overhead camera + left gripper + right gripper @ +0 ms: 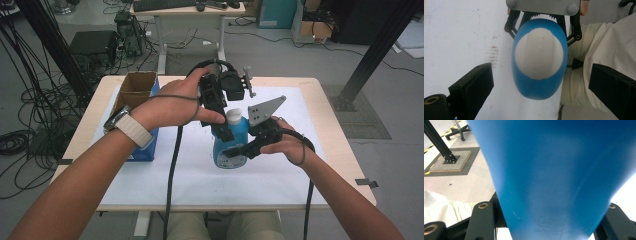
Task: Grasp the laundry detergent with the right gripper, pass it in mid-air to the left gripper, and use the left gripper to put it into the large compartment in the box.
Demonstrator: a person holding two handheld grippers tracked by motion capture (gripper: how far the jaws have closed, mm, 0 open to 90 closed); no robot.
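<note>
On white table sheet [165, 175], blue bottle [231, 145] stands, seemingly clamped.

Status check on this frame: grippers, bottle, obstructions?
Right gripper shut on blue bottle, upright on the white mat. Left gripper open above its white cap. Cardboard box well left, nothing blocking.

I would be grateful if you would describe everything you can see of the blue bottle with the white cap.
The blue bottle looks like smooth, glossy plastic, with an oval body that narrows to a round white cap. It stands upright on the white sheet near the middle of the table. The right gripper is clamped on its body from the person's side, jaws on both flanks. The left gripper is above it looking down on the cap, its jaws spread on either side without touching.
</note>
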